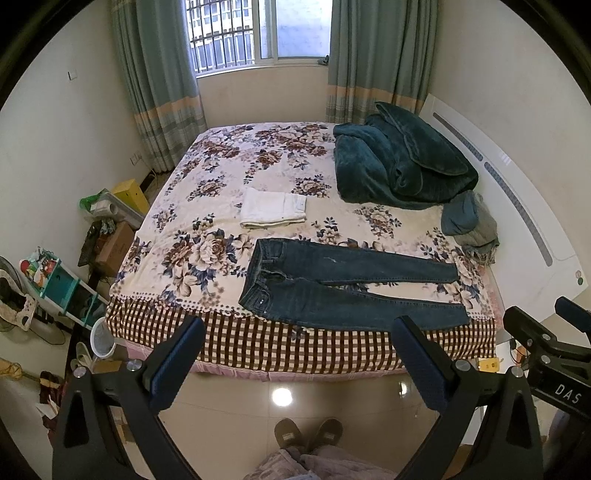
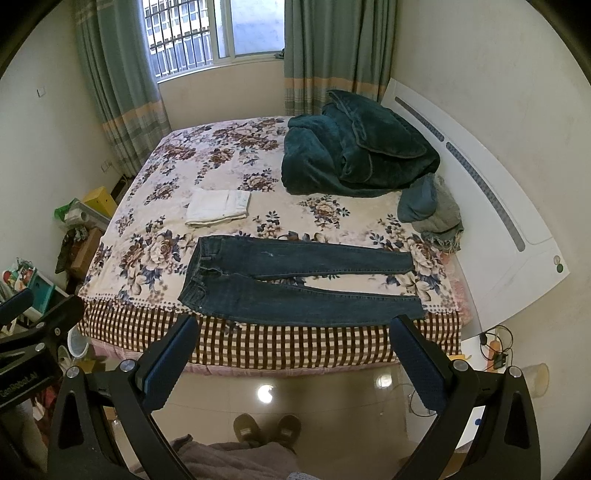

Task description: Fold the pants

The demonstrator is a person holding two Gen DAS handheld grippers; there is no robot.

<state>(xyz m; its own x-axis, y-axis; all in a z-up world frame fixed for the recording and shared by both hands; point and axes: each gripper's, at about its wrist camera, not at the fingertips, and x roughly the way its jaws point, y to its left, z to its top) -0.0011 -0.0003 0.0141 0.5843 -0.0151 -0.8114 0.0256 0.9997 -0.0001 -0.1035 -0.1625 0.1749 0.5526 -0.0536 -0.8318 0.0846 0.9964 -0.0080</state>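
Denim, dark blue: one pair of jeans (image 1: 343, 291) lies flat along the near edge of the bed (image 1: 229, 343), its long axis running side to side, waistband toward the left and both leg ends toward the headboard (image 1: 517, 206) on the right. The two legs lie a little apart toward the cuffs, and the near leg follows the border where the flowered bedspread (image 1: 221, 162) meets the checked part. Further in lies one folded white garment (image 1: 273, 208), well apart from the jeans. At the head end sit one heaped dark-green blanket (image 1: 399, 162) and one smaller grey-blue bundle (image 1: 469, 221). Two curtains (image 1: 159, 85) frame one barred window (image 1: 255, 33). Two slippers (image 1: 308, 434) stand on the tiled floor below. Both grippers hang over the floor short of the bed, holding nothing: the left gripper (image 1: 299, 334) and the right gripper (image 2: 293, 332) each have their two fingers spread wide. The left wrist view catches the right gripper at its right edge and a yellow object (image 1: 489, 364) on the floor by the bed's corner; the right wrist view shows the left gripper at its left edge, plus cables (image 2: 498, 347) by the headboard.
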